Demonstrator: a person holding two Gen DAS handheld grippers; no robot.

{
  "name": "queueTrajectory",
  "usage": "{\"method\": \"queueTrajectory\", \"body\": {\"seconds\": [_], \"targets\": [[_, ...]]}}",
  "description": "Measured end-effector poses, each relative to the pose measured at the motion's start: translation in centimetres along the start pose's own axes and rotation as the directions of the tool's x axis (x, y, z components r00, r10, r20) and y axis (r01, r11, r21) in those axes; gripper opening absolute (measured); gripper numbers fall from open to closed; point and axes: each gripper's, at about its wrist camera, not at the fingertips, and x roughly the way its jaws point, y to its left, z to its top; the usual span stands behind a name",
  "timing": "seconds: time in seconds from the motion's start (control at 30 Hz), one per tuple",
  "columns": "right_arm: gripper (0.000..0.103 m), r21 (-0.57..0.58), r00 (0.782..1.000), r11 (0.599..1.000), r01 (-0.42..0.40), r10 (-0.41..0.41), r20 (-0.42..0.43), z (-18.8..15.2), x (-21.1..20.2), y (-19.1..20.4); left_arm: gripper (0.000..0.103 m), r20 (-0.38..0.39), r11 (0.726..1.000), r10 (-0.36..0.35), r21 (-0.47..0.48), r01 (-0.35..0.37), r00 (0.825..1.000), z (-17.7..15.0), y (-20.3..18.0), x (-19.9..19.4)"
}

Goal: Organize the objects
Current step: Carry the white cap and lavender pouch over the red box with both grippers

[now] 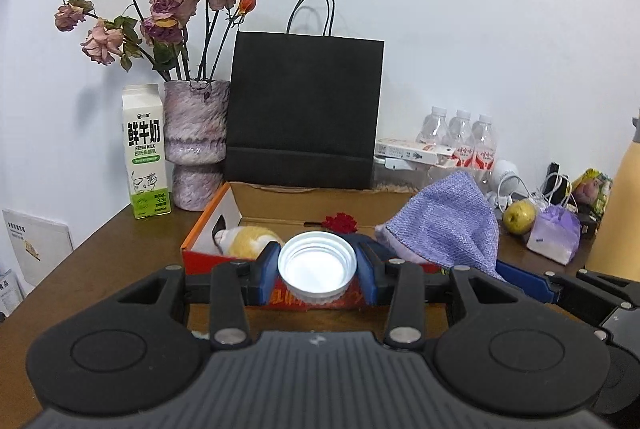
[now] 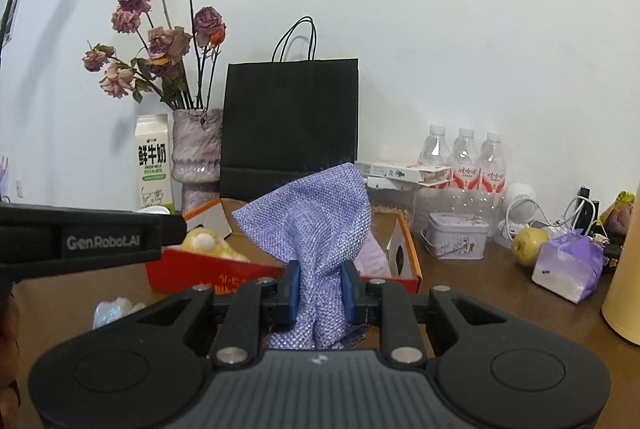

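**Op:** On my left wrist view, the left gripper (image 1: 317, 269) is clamped on a white lid (image 1: 317, 266), blue pads pressed to its two sides. The lid faces me hollow side up: ribbed outer rim, threaded inner wall, glossy base. It sits just in front of the near wall of the orange box (image 1: 208, 225).

**Desk:** What's in the box?

**Op:** A yellow-and-white plush toy (image 1: 246, 241) at the left end and a small red flower (image 1: 340, 222) behind the lid. The purple cloth (image 1: 448, 225) rises over the right end, with the right gripper's blue finger (image 1: 524, 279) below it.

**Desk:** And the right wrist view?

**Op:** My right gripper (image 2: 320, 291) is closed on that purple cloth (image 2: 316, 229). It's a coarse, shiny weave, bunched between the pads and fanning upward above the box (image 2: 412, 261), with some hanging below.

**Desk:** Surroundings?

**Op:** A brown wooden table (image 2: 480, 293) against a plain white wall (image 2: 460, 29). Along the back: a milk carton (image 2: 154, 165), a mottled vase of dried roses (image 2: 198, 157), a black paper bag (image 2: 290, 125) and three water bottles (image 2: 464, 165). To the right are a tin (image 2: 456, 235), a yellow-green apple (image 2: 529, 240) and a purple-wrapped packet (image 2: 568, 265).
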Motion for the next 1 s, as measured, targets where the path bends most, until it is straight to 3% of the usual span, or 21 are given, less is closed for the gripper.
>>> {"method": "queueTrajectory", "body": {"seconds": [0.53, 1.0], "targets": [[0.020, 0.001, 0.999, 1.000, -0.022, 0.022, 0.034, 2.6, 6.7, 0.0, 0.041, 0.012, 0.999, -0.011, -0.051, 0.011, 1.000, 2.7, 0.2, 6.5], [0.020, -0.023, 0.999, 0.999, -0.028, 0.029, 0.041, 4.1, 12.0, -0.4, 0.041, 0.033, 0.999, -0.003, -0.036, 0.005, 0.999, 4.6, 0.5, 11.6]]}}
